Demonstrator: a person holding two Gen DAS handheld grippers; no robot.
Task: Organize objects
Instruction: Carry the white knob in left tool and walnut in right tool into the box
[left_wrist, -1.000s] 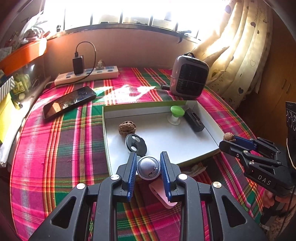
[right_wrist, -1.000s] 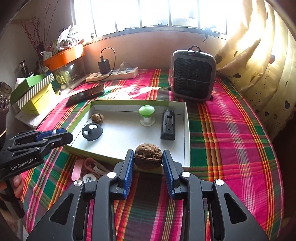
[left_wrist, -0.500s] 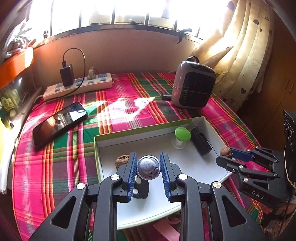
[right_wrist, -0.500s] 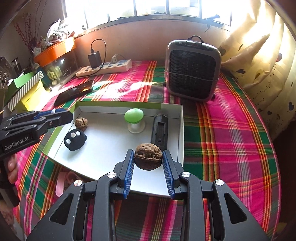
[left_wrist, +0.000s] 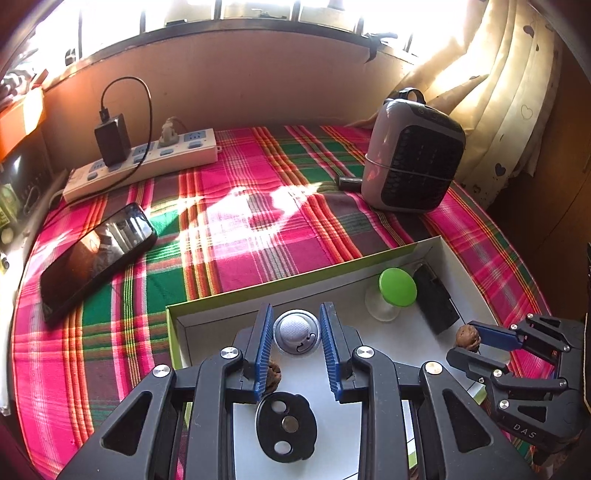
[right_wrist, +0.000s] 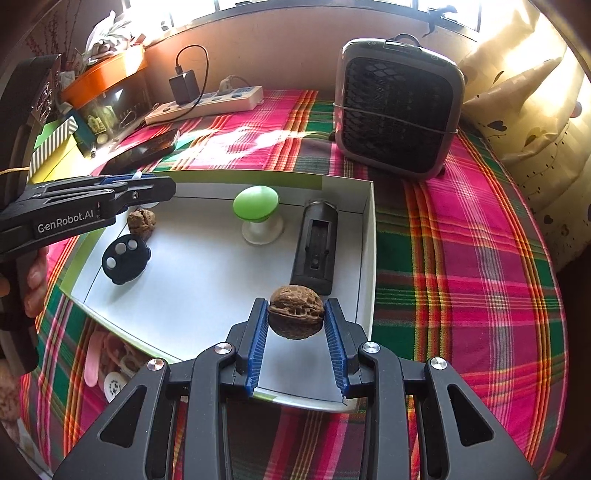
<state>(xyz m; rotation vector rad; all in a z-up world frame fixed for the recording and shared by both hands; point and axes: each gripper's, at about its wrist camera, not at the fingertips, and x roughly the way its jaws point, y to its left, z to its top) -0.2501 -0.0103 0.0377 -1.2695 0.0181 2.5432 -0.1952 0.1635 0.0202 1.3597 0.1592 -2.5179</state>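
Where "GenRobot.AI" marks the left hand-held gripper (right_wrist: 162, 186) ("DAS" opposite), a walnut (right_wrist: 295, 312) hangs.

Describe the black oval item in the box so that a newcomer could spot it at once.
Find the shallow white box on the plaid tablecloth. Near its left side, beside a loose walnut, lies the black oval piece. Only it has round pale spots on top.

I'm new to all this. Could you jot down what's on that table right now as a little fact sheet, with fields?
Surface: plaid tablecloth
Container: shallow white box
In the box: green knob, black remote, black key fob, walnut
Left gripper: shut on a round silver gadget, over the box
Right gripper: shut on a second walnut, over the box
Outside the box: heater, phone, power strip
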